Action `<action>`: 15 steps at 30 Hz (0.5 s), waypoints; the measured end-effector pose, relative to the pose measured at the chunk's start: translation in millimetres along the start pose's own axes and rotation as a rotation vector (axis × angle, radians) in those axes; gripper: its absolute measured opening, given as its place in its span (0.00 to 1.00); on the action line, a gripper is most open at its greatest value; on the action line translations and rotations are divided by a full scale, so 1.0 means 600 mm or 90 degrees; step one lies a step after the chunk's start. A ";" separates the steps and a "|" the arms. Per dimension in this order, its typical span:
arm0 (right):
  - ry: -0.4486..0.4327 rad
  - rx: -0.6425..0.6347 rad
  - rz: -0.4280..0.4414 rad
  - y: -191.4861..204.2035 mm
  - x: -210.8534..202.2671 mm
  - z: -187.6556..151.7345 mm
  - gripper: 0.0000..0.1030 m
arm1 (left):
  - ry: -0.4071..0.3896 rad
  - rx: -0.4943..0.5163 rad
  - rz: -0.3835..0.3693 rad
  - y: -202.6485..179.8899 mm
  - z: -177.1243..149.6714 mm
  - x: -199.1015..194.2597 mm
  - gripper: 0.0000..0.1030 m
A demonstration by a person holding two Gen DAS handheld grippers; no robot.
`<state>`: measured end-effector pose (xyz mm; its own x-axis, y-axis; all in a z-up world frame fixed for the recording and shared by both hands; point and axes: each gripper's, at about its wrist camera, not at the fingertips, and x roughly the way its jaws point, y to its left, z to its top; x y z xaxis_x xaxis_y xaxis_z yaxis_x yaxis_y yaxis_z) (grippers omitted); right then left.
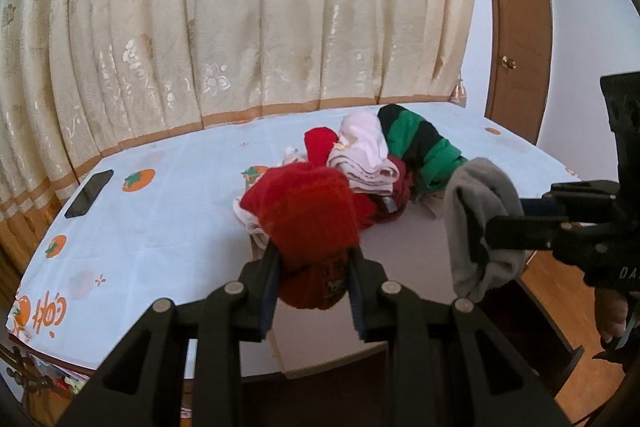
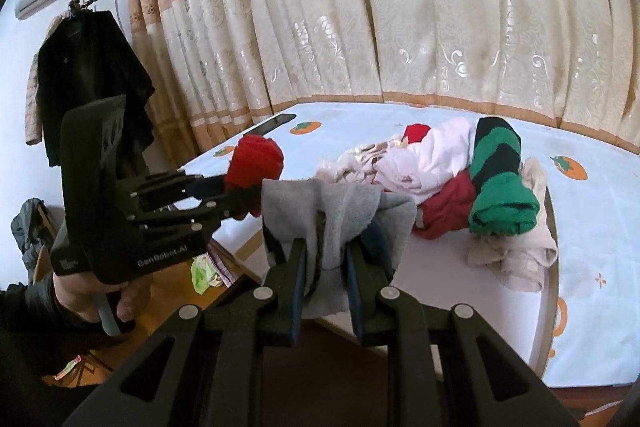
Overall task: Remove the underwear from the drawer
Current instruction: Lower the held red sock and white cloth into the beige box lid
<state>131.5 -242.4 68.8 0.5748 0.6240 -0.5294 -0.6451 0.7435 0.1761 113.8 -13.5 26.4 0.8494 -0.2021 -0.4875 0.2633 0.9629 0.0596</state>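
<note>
While both tongs are raised near the bed's edge, a garment is clamped in each.

A red garment (image 1: 310,211) is pinched between the fingers of the left gripper (image 1: 314,283); a grey garment (image 2: 336,223) is gripped by the right gripper (image 2: 326,263). A clothing pile (image 2: 460,183) is spread on the bed (image 1: 160,227), beside a phone (image 1: 89,193).

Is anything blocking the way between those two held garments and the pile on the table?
Nothing visible does. The red garment and grey garment hang over bare tablecloth, short of the clothes pile.
</note>
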 end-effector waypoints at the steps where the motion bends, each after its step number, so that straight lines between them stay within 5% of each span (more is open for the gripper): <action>1: -0.001 0.000 0.000 -0.001 0.002 0.004 0.20 | 0.000 -0.002 0.001 0.002 0.002 0.001 0.27; 15: 0.001 0.004 -0.007 -0.010 0.027 0.035 0.20 | 0.003 -0.004 0.001 0.009 0.017 0.019 0.27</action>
<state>155.3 -231.8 76.7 0.5811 0.6147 -0.5333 -0.6354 0.7522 0.1747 129.3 -12.5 30.0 0.8478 -0.1993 -0.4915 0.2588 0.9644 0.0553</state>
